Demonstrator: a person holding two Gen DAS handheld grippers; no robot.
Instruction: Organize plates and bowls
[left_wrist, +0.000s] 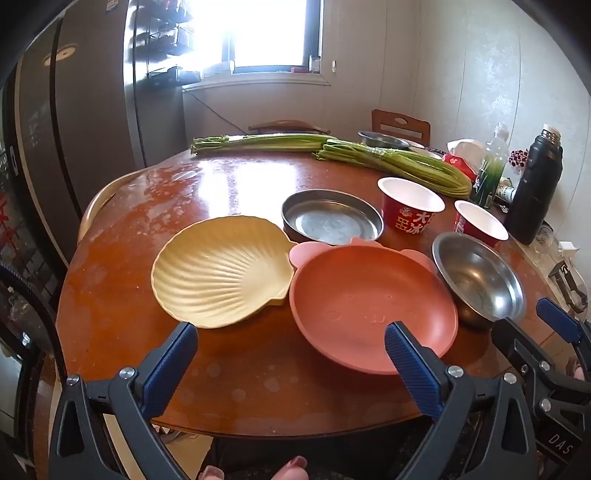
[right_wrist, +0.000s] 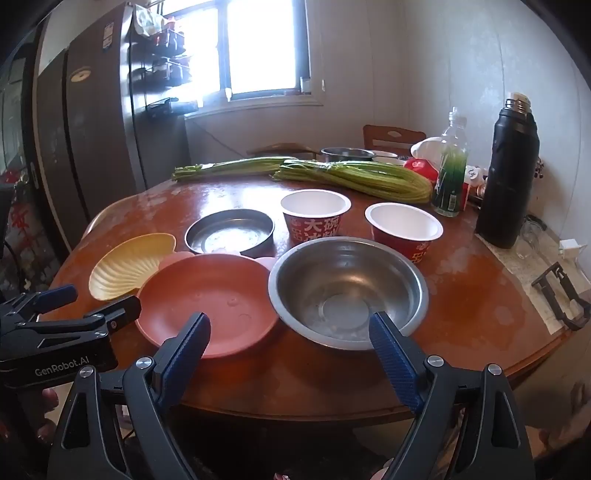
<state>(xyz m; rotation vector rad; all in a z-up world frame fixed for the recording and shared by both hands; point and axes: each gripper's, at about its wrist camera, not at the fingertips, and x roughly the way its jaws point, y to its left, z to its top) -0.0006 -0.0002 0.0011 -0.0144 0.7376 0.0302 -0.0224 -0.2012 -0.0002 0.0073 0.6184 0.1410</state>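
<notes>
nothing has been gathered yet, so this reads as the opening of the sorting job. on the round reddish-brown wooden table (left_wrist: 258, 376) the dishes sit loose: a pale yellow shell-shaped plate (left_wrist: 221, 271) touching a coral-pink round plate with small ears (left_wrist: 371, 306), a flat stainless steel dish (left_wrist: 330, 220) just behind them, a deep stainless steel bowl (right_wrist: 347, 291) to the right of the pink plate, and two red paper bowls with white insides (right_wrist: 316, 214) (right_wrist: 404, 229) farther back. bundles of green celery stalks (right_wrist: 354, 175) lie across the far side. the left gripper (left_wrist: 291, 347) hangs over the near table edge, between the yellow and pink plates, with its jaws spread wide and nothing in them; the right gripper (right_wrist: 290, 334) hovers just before the steel bowl's near rim, equally wide and empty. the likely next move is to close one set of jaws on a rim, perhaps the steel bowl's, which is thin and slippery, so the pads need a square bite before lifting it to stack with like pieces.
</notes>
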